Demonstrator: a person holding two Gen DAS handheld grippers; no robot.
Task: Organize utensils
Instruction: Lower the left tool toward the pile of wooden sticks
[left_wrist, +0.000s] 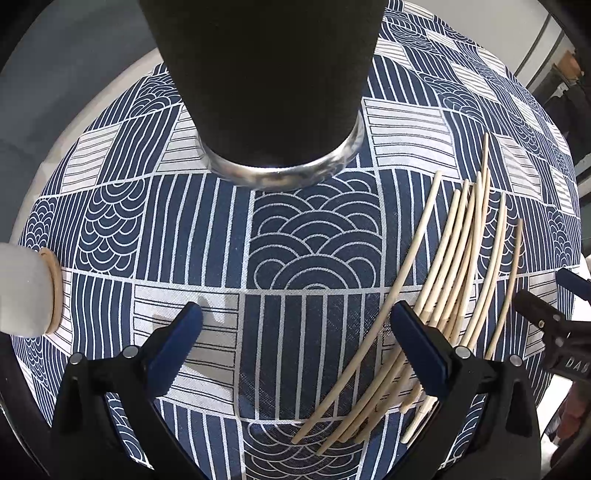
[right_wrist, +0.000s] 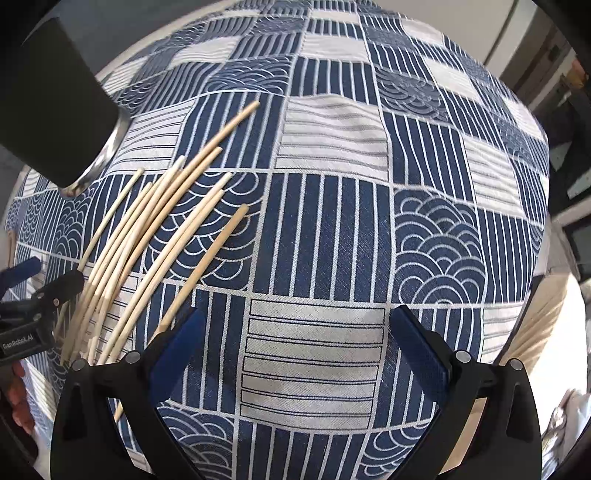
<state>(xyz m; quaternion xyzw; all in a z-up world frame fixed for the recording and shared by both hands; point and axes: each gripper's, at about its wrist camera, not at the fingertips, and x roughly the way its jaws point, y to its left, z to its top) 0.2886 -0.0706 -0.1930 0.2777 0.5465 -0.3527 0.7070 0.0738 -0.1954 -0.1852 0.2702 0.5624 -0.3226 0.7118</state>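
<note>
bench (left_wrist: 110, 79) covered by blue-white patterned cloth (left_wrist: 314, 236); on it: loose pile of wooden chopsticks (left_wrist: 454, 266), black cylindrical holder (left_wrist: 266, 92), white jar (left_wrist: 26, 291) at edge.

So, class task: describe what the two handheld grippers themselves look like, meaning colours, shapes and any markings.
Both the left gripper and the right gripper have matte black angular bodies with round silver pins at the joints. Their fingers are flat and faced with blue pads. White lettering shows on each gripper when seen from the other's camera: "GenRobot.AI" on the left, partly cut-off letters on the right. No cables are visible.
</note>
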